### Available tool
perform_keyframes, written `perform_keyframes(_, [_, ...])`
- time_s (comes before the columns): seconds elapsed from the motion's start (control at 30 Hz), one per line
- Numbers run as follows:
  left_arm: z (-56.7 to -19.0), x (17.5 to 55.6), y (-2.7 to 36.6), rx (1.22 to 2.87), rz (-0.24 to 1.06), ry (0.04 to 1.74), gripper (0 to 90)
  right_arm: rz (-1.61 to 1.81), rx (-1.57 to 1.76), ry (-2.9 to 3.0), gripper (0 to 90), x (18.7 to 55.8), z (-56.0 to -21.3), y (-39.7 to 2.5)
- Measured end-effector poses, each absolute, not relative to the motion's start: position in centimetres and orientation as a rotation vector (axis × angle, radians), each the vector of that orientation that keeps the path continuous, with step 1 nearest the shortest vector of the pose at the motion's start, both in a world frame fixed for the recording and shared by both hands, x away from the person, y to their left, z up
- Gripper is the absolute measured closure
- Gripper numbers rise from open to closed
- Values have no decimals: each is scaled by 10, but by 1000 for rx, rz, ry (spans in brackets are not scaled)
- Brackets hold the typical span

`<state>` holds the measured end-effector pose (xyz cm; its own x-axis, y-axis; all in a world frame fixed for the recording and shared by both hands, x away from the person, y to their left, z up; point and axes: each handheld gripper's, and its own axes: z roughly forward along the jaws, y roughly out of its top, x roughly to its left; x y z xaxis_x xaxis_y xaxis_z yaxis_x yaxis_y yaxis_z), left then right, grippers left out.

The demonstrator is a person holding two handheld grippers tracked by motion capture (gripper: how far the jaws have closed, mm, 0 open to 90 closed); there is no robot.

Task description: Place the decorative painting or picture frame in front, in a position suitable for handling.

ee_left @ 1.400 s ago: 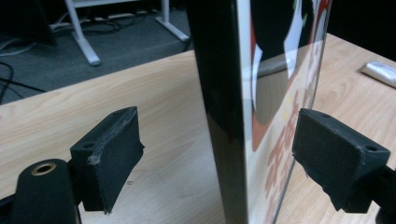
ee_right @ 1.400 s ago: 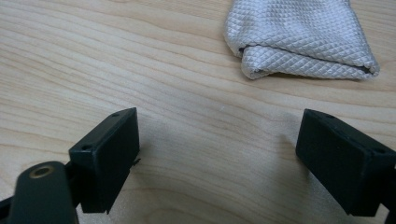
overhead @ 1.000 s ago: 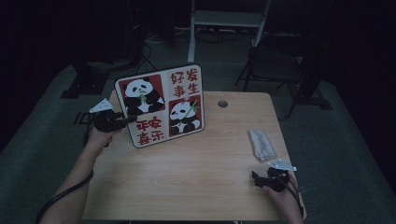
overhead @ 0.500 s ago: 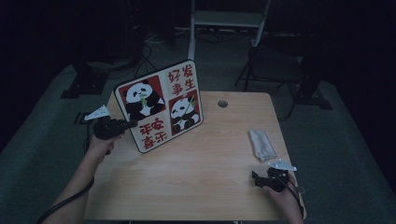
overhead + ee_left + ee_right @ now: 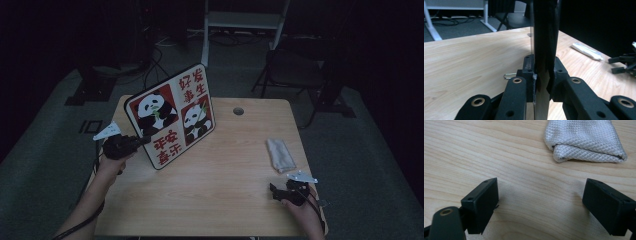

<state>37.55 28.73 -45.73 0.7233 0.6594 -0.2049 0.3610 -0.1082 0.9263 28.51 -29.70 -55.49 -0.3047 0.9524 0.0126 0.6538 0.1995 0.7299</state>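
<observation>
Two grippers: both mine, one in each hand, working at the table (image 5: pixel 225 190).
Board (image 5: pixel 172 115): a square panel with two pandas and red characters, standing on its lower edge on the table, tilted, its picture side turned toward my side. It sits on the table's left half.
Left gripper (image 5: pixel 142 141): at the board's left edge, low down. My jaws are closed tight on that edge, one pad on each face; in the left gripper view the board (image 5: pixel 545 37) rises edge-on straight up between them, and the left gripper (image 5: pixel 543 82) has no gap left around it.
Left hand (image 5: pixel 111 162): just left of the board, at the table's left rim, forearm coming in from below.
Right gripper (image 5: pixel 276 190): well apart from the board, near the table's front right corner. My jaws stand wide open with nothing between them; in the right gripper view the right gripper (image 5: pixel 540 195) has only bare wood between its pads, which lie low over the table top.
Cloth (image 5: pixel 281 155): a folded pale cloth with a waffle weave, lying flat to the right of the board and well apart from it, just beyond my right gripper. In the right gripper view the cloth (image 5: pixel 584 140) lies ahead of the open jaws, not touching them.
Hole (image 5: pixel 238 111): a round hole in the table, just right of the board's top corner, toward the far edge.
</observation>
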Motion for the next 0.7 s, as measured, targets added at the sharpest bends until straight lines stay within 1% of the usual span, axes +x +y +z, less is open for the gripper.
perform_keyframes(0.27, [-457, 363, 283, 1714, 321, 824, 795, 893, 1494, 2035, 130, 285, -555, -297])
perform_keyframes(0.7, [-457, 345, 281, 1700, 298, 847, 795, 891, 1492, 2037, 130, 285, -555, -297])
